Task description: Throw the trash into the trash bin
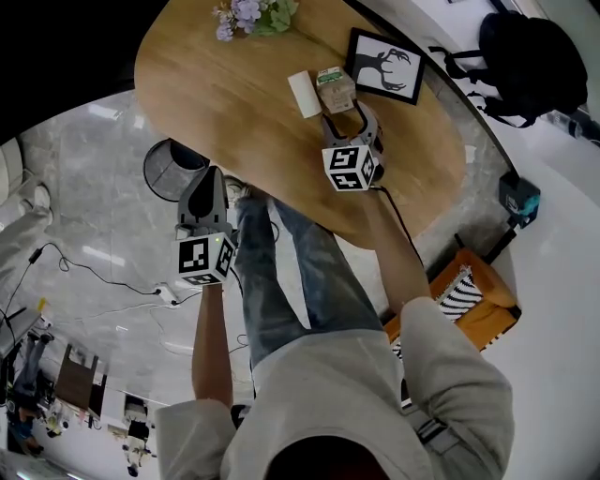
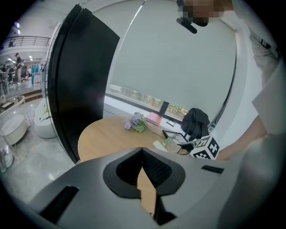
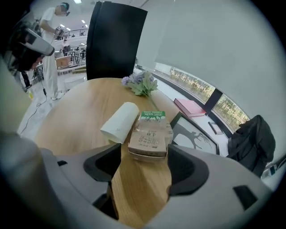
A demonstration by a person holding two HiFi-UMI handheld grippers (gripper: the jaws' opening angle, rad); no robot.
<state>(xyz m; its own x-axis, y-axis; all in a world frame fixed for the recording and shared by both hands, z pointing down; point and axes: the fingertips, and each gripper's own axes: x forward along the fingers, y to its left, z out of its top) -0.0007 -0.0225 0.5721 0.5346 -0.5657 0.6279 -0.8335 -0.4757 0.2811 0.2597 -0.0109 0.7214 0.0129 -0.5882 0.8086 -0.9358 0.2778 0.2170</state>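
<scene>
A brown milk carton (image 1: 336, 89) with a green top lies on the oval wooden table (image 1: 234, 103), next to a white paper roll (image 1: 304, 94). My right gripper (image 1: 349, 120) hovers just short of the carton, open. In the right gripper view the carton (image 3: 149, 136) sits at the mouth of the gripper (image 3: 144, 161), between the two fingertips without touching them, with the roll (image 3: 119, 122) to its left. A black mesh trash bin (image 1: 161, 169) stands on the floor left of the table. My left gripper (image 1: 210, 183) hangs beside the bin, and its pads (image 2: 142, 154) meet with nothing between them.
A framed deer picture (image 1: 384, 66) lies right of the carton and purple flowers (image 1: 253, 14) at the table's far edge. A black backpack (image 1: 530, 61) sits beyond the table, an orange cushion (image 1: 469, 300) to the right. Cables (image 1: 94, 277) run over the marble floor.
</scene>
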